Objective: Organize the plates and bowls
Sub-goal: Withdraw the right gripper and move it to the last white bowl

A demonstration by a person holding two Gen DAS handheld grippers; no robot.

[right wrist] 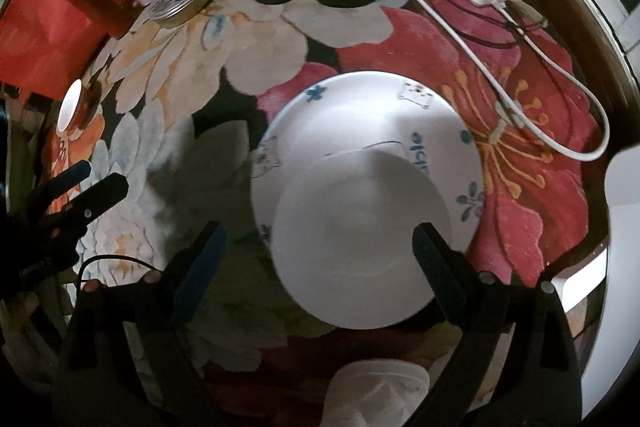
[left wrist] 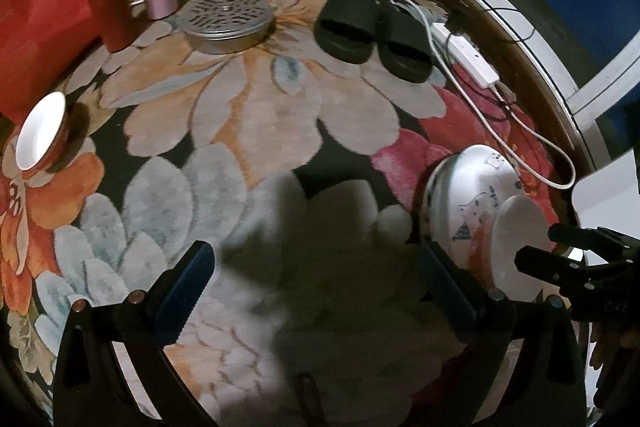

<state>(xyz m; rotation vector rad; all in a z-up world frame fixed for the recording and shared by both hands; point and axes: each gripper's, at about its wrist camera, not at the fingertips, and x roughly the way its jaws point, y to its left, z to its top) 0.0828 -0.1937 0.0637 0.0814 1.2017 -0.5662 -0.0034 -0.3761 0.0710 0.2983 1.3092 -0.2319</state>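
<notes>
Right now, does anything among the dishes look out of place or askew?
Yes. The small white plate lies off-centre on the patterned plate, overhanging its near rim. The bowl sits alone, far left on the carpet. No visible damage.

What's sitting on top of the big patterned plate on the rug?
A smaller plain white plate lies on the patterned plate, covering its near part. The blue drawings on the far rim show; whatever is printed beneath the small plate is hidden.
</notes>
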